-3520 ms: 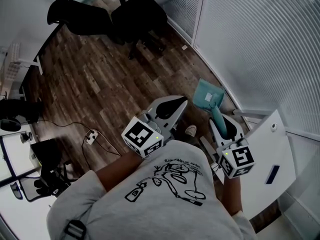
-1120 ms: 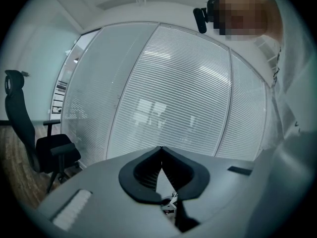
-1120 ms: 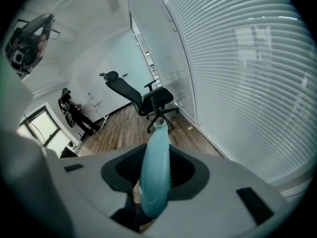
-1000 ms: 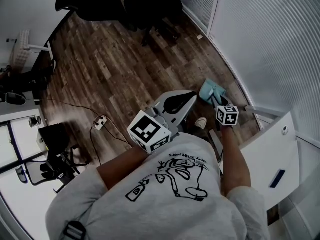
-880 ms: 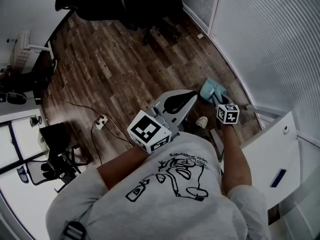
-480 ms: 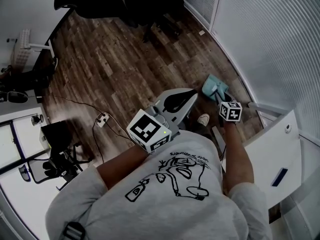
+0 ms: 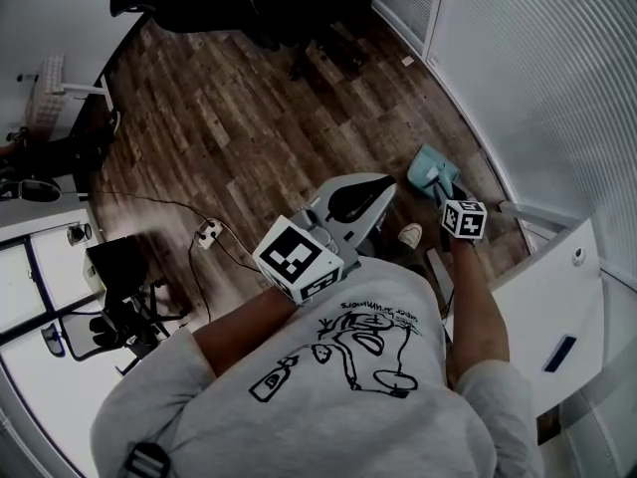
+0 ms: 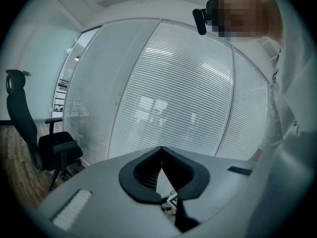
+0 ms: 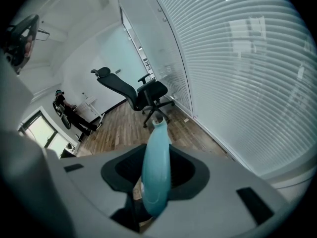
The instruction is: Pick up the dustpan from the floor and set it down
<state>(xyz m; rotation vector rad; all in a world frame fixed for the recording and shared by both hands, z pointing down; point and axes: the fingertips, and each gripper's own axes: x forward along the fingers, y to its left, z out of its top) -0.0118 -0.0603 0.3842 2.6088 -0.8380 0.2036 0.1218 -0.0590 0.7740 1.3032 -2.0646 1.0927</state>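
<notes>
the right hand-held gripper [image 7: 444,199] clamps the teal dustpan [image 7: 430,170] by its handle, pan end toward the wooden floor [image 7: 249,127]; the left hand-held gripper [image 8: 161,152] is closed, empty.

The pale teal plastic dustpan [image 9: 156,167] is smooth and faintly glossy. The dark brown plank floor [image 7: 229,118] shows wood grain with a dull sheen. The white slatted blinds [image 7: 557,88] look matt.

Dustpan [image 7: 432,173] at foot of blinds [image 7: 557,88], handle [image 9: 156,152] between right tongs [image 9: 155,181], office chairs [image 7: 299,3] further back
</notes>
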